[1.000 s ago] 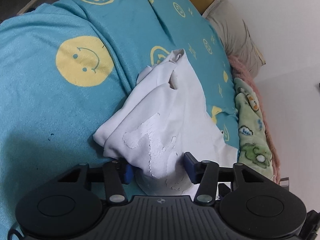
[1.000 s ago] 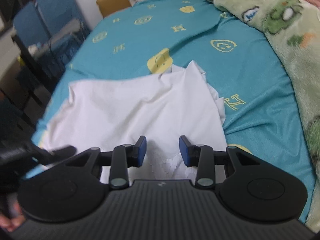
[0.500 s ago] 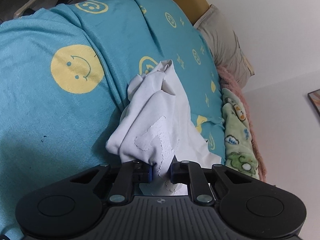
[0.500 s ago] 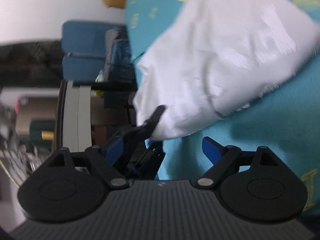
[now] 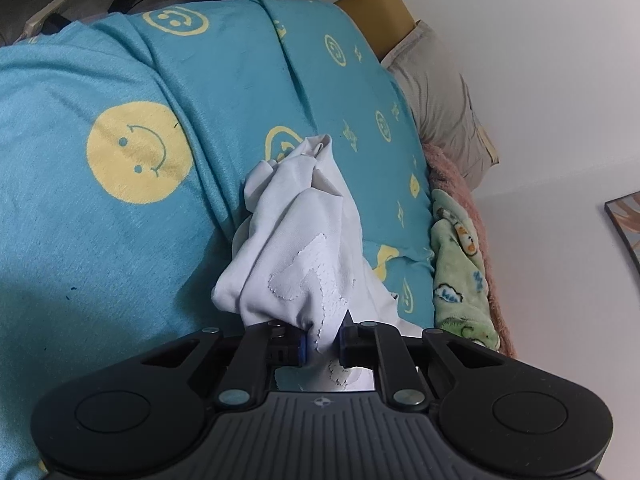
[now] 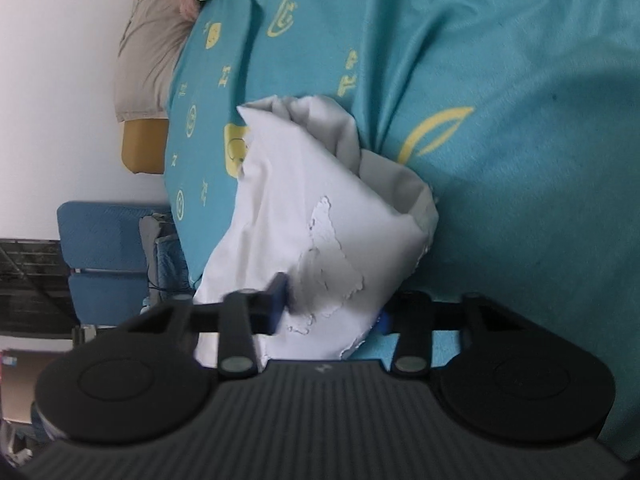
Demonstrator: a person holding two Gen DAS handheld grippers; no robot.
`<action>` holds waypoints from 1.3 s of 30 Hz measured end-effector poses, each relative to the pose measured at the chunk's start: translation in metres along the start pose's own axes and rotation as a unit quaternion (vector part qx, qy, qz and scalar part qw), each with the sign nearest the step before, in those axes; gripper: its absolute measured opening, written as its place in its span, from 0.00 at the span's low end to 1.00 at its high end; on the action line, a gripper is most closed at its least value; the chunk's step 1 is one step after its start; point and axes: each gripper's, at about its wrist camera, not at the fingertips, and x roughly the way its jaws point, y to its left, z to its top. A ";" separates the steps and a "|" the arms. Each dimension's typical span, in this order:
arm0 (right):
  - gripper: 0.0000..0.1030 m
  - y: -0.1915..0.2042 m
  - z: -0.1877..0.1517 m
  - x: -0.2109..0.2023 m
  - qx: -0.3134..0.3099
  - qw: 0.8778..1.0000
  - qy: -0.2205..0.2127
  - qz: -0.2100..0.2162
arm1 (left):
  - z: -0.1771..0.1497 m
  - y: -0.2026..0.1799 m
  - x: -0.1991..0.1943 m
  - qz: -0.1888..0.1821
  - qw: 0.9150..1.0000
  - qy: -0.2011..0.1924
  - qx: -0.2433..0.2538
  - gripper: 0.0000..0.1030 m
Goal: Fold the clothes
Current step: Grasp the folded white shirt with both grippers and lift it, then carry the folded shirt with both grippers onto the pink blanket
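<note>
Surface: teal bedspread printed with yellow smiley faces [image 5: 120,208], soft woven cloth, covering the bed across both views [image 6: 500,160].
Backdrop: plain white wall [image 5: 540,80] behind the bed.
Left wrist view, far left: large round yellow smiley print [image 5: 138,152] on the spread, clear of the garment.
Garment: white cotton T-shirt with a cracked white print [image 5: 304,256], bunched and gathered up off the spread into a narrow heap near the middle of the bed; same garment in the right wrist view [image 6: 304,216], its cracked print facing the camera.
Left gripper [image 5: 323,346]: black two-finger tool with blue pads, clamped tight on a pinch of the shirt's near edge.
Head of bed: mustard-brown padded headboard block [image 5: 380,20], with a beige pillow [image 5: 440,108] just beside it.
Bed's far side: green fleece blanket with cartoon animals [image 5: 460,280], lying along a pink fuzzy blanket [image 5: 452,172].
Right wrist view, far left: blue panelled chairs [image 6: 104,256] beside the bed.
Right gripper [image 6: 332,312]: black two-finger tool, rolled onto its side; jaws closing, a fold of the shirt between them and touching both blue pads.
</note>
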 end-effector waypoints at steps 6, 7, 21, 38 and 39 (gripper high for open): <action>0.20 0.017 0.003 -0.032 -0.054 0.997 -0.035 0.030 | 0.001 -0.017 -0.015 -0.022 1.000 0.004 0.013 0.13; 0.20 0.023 0.003 -0.039 -0.069 0.996 -0.041 0.036 | 0.000 -0.020 -0.018 -0.027 1.000 0.005 0.014 0.13; 0.19 0.036 0.055 -0.180 -0.087 0.991 -0.089 0.056 | -0.054 -0.150 -0.023 -0.046 0.991 0.101 0.073 0.13; 0.19 0.094 0.258 -0.344 -0.238 0.897 -0.372 0.012 | -0.189 -0.425 0.162 -0.220 0.944 0.138 0.202 0.16; 0.19 0.082 0.259 -0.339 -0.239 0.897 -0.371 -0.009 | -0.201 -0.419 0.173 -0.209 0.943 0.144 0.216 0.17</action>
